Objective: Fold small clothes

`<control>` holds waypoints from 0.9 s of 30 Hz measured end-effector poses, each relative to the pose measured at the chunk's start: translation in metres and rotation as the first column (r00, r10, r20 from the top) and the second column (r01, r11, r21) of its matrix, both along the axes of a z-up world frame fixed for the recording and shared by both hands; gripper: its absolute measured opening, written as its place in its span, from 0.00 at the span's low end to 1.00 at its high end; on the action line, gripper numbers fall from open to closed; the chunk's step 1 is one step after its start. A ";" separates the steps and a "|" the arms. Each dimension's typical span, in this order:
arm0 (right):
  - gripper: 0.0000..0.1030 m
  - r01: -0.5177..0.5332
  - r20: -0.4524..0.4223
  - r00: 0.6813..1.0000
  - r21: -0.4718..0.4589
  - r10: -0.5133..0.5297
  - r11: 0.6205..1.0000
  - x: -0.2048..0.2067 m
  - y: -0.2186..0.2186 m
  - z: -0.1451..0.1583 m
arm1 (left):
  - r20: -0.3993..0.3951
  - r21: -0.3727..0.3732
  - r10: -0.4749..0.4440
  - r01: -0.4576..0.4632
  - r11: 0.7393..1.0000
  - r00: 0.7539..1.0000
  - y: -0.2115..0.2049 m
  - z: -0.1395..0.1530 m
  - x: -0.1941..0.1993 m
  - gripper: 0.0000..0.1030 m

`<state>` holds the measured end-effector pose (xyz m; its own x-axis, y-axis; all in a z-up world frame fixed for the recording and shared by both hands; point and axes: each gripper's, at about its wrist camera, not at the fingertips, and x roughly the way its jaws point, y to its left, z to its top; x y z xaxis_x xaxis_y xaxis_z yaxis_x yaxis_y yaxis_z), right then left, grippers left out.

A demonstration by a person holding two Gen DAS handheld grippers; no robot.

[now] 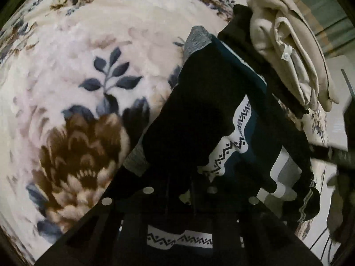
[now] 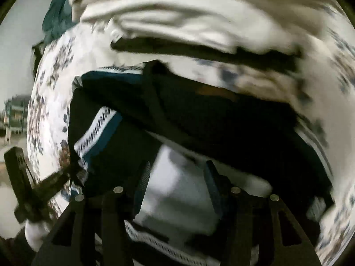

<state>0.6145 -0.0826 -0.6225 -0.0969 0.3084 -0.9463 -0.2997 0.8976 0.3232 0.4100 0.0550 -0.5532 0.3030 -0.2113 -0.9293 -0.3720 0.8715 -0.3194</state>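
Note:
A small black garment [image 1: 195, 119] with white zigzag bands, teal stripes and a grey cuff lies on a floral blanket [image 1: 73, 71]. My left gripper [image 1: 179, 190] is down on its near edge, and the dark cloth hides the fingertips. In the right wrist view the same garment [image 2: 199, 110] lies across the blanket [image 2: 51, 102]. My right gripper [image 2: 177, 175] stands open, its fingers [image 2: 144, 177] apart over a white part of the cloth.
Folded beige clothes [image 1: 286, 35] are stacked on a black piece at the back right of the blanket. They show as pale folds in the right wrist view [image 2: 177, 17]. A dark teal cloth [image 2: 57, 13] lies at the blanket's far edge. The left gripper's body [image 2: 24, 181] shows at lower left.

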 end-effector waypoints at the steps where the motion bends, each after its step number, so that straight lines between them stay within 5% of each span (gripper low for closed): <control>1: 0.51 -0.019 0.003 1.000 0.016 0.019 1.000 0.004 0.012 -0.002 | 0.012 0.000 -0.001 0.001 1.000 1.000 0.000 0.001 -0.002 0.10; 11: 0.51 -0.103 -0.070 0.991 0.178 0.117 0.979 0.037 0.117 -0.039 | 0.036 -0.026 0.010 -0.009 1.000 0.999 0.005 -0.001 -0.011 0.06; 12: 0.42 -0.108 -0.072 0.990 0.202 0.125 0.973 0.039 0.123 -0.041 | 0.040 -0.029 0.009 -0.008 1.000 0.999 0.006 -0.001 -0.011 0.06; 14: 0.02 -0.125 -0.033 0.990 0.207 0.135 0.970 0.039 0.129 -0.038 | 0.046 -0.036 0.009 -0.007 0.999 0.999 0.010 -0.001 -0.014 0.06; 19: 0.02 -0.013 0.082 0.997 0.170 -0.001 0.985 0.055 0.110 -0.016 | 0.069 -0.046 0.015 -0.012 0.999 0.998 0.017 0.002 -0.021 0.05; 24: 0.03 -0.043 0.069 0.997 0.068 0.038 0.997 0.056 0.113 -0.024 | 0.060 -0.053 0.002 0.001 0.999 0.998 0.019 0.004 -0.018 0.08; 27: 0.21 0.040 0.005 0.999 0.117 -0.041 0.992 0.059 0.080 -0.006 | 0.001 -0.071 0.009 -0.009 0.997 1.000 0.026 0.009 -0.019 0.24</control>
